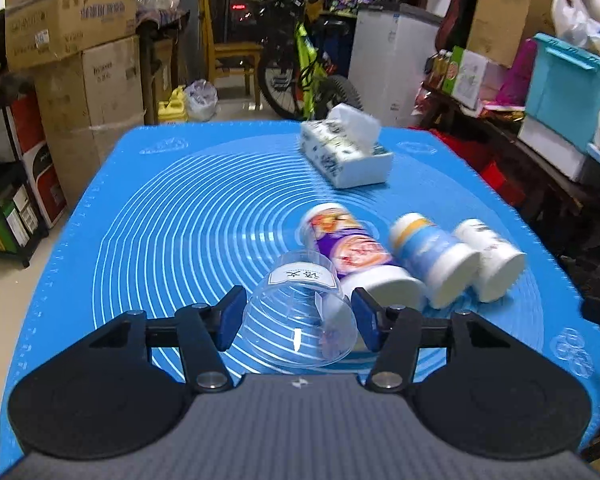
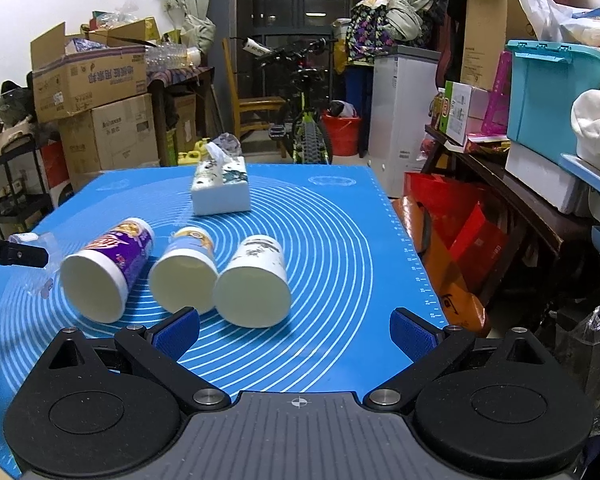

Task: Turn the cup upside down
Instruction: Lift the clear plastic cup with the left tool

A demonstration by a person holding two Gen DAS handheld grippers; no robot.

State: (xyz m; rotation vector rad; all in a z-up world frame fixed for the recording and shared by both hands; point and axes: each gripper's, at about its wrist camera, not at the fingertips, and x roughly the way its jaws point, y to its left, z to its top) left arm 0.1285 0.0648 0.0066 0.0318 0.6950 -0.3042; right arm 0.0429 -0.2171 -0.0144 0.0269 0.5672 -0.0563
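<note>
The jaws of the left gripper (image 1: pixel 298 320) sit on either side of a clear plastic cup (image 1: pixel 300 312), closed partway so the blue pads meet or nearly meet its walls; the jaws of the right gripper (image 2: pixel 296 332) gape wide, holding nothing. The cup lies on its side on the blue mat (image 1: pixel 160 216) over the tabletop, mouth toward the camera, a white label on its upper side. It looks thin, light and easily crushed, also slick, so a gentle squeeze across the middle seems wisest. Just beside it lie three paper cups: purple (image 1: pixel 350 248), blue (image 1: pixel 432 254), white (image 1: pixel 488 258). Farther back sits a tissue box (image 1: pixel 346 152).
</note>
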